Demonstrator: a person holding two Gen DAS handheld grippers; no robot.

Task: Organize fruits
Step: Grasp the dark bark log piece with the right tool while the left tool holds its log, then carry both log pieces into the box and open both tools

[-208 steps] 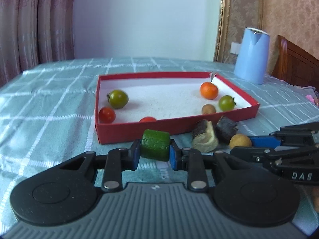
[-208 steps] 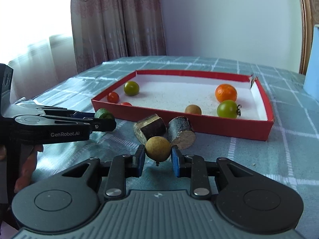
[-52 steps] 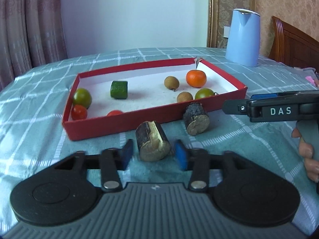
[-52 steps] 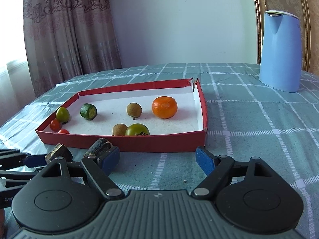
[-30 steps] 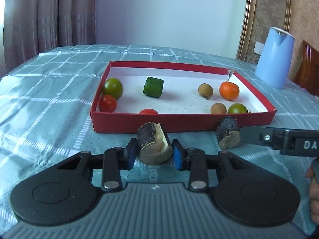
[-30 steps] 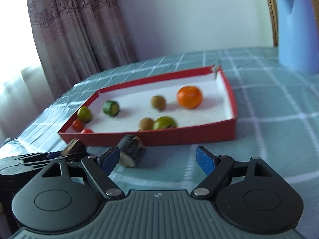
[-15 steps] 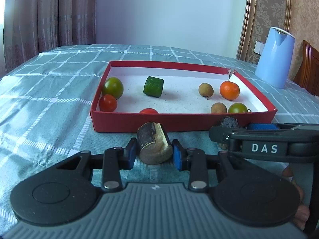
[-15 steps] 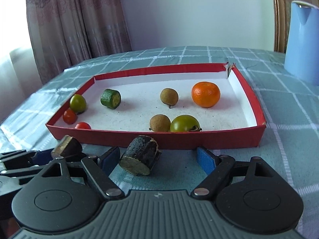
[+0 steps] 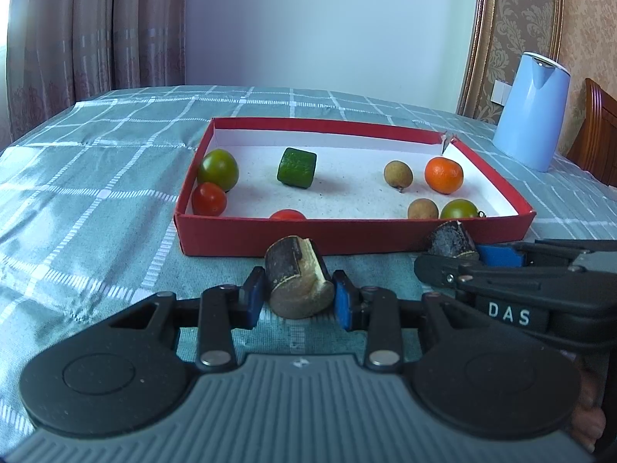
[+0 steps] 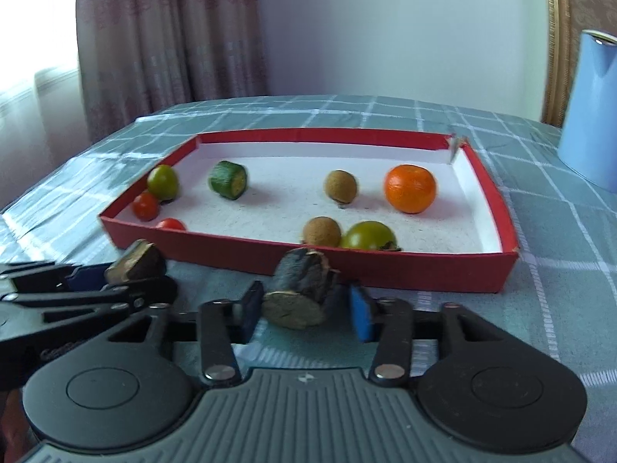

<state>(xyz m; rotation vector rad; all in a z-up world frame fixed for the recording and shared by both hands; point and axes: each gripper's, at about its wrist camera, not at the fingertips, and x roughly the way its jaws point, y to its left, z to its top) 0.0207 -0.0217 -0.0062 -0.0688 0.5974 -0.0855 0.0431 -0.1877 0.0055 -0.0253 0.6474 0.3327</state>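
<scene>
A red tray [image 9: 246,237] [image 10: 424,270] holds an orange [image 9: 443,174], two green tomatoes [image 9: 218,169], red tomatoes [image 9: 208,199], two longans [image 9: 398,174] and a green cucumber piece [image 9: 297,168]. My left gripper [image 9: 296,301] is shut on a dark cut stalk piece [image 9: 299,281] in front of the tray; it shows at the left in the right wrist view [image 10: 137,262]. My right gripper [image 10: 306,316] straddles a second dark stalk piece [image 10: 302,293]; its jaws stand close on either side with small gaps. That piece also shows in the left wrist view [image 9: 451,239].
A light blue kettle [image 9: 530,110] [image 10: 592,108] stands on the checked green tablecloth [image 9: 96,193] to the right behind the tray. A wooden chair [image 9: 595,135] is at the far right. Curtains hang behind the table.
My right gripper has moved in around the second stalk piece and its jaws have narrowed. My left gripper stays shut on the first stalk piece and has hardly moved.
</scene>
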